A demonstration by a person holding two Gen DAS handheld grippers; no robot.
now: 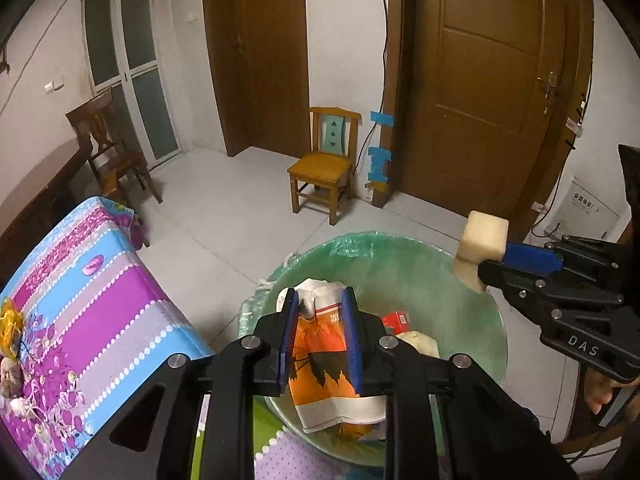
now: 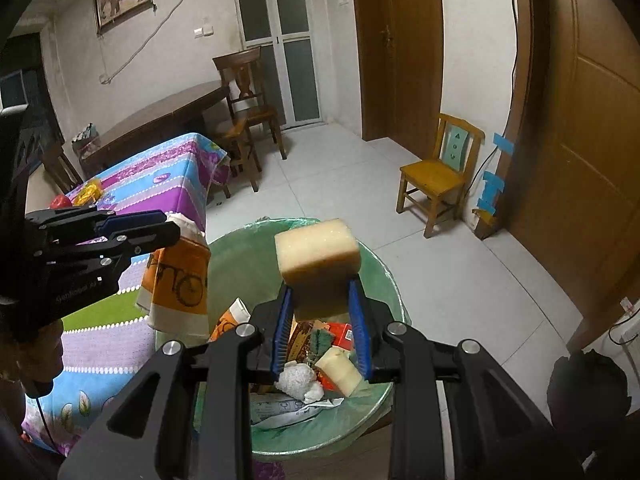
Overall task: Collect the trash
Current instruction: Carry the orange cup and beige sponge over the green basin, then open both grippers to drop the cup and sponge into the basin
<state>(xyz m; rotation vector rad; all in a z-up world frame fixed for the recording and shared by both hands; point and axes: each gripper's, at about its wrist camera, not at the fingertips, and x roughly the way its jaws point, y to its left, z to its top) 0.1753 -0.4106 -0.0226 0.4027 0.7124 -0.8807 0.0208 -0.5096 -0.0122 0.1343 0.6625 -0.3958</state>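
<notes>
From the left wrist, the left gripper (image 1: 320, 332) angles down over the green-lined trash bin (image 1: 472, 280), clamped on a crumpled orange-and-white paper cup (image 1: 320, 344). The bench (image 1: 100, 288) beside it wears a purple-striped cloth.

From the right wrist, the right gripper (image 2: 322, 324) pinches a yellow foam block (image 2: 318, 258) above the bin's trash; a small wooden chair (image 2: 436, 176) stands on the tiled floor (image 2: 340, 184).

Bin (image 2: 384, 280) bottom under trash.
</notes>
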